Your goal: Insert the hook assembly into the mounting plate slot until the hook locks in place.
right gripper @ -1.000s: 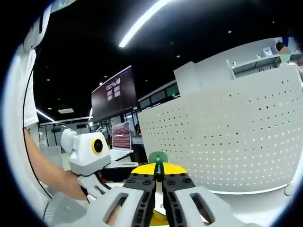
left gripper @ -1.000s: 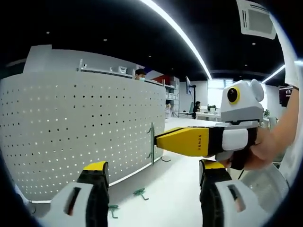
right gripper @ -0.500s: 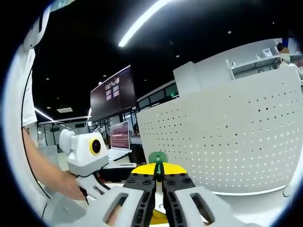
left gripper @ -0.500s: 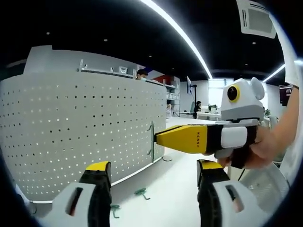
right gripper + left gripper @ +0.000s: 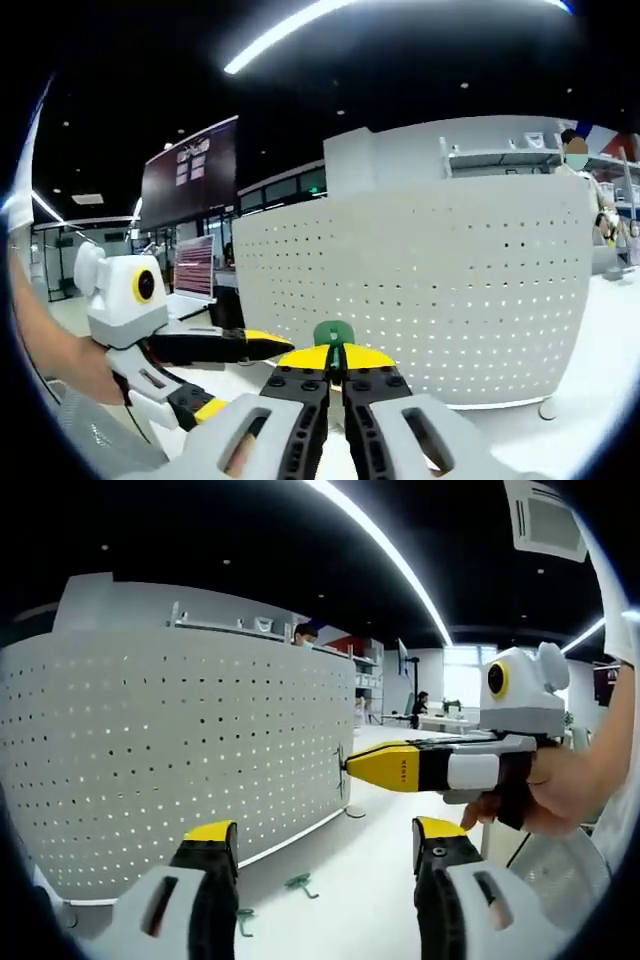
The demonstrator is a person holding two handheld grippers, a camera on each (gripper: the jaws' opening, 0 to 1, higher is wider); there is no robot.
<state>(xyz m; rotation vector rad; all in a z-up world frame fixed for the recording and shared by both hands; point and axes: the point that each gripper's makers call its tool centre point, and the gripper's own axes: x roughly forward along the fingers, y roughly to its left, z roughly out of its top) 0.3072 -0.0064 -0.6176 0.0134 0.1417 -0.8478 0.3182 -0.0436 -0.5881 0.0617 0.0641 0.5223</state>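
Right gripper (image 5: pixel 336 372), your working tool: jaws pressed together on the green hook (image 5: pixel 331 334), whose tab stands up between the yellow tips. Straight ahead along the jaws lies the white perforated mounting plate (image 5: pixel 450 290); from the left gripper view the hook (image 5: pixel 342 761) sits at that panel's near edge, the gripper's long axis pointing into it. Left gripper (image 5: pixel 318 880): jaws spread, holding nothing, well apart from the plate, with spare green hooks (image 5: pixel 298 884) on the white table (image 5: pixel 370 870). You will likely have to push forward along that axis.
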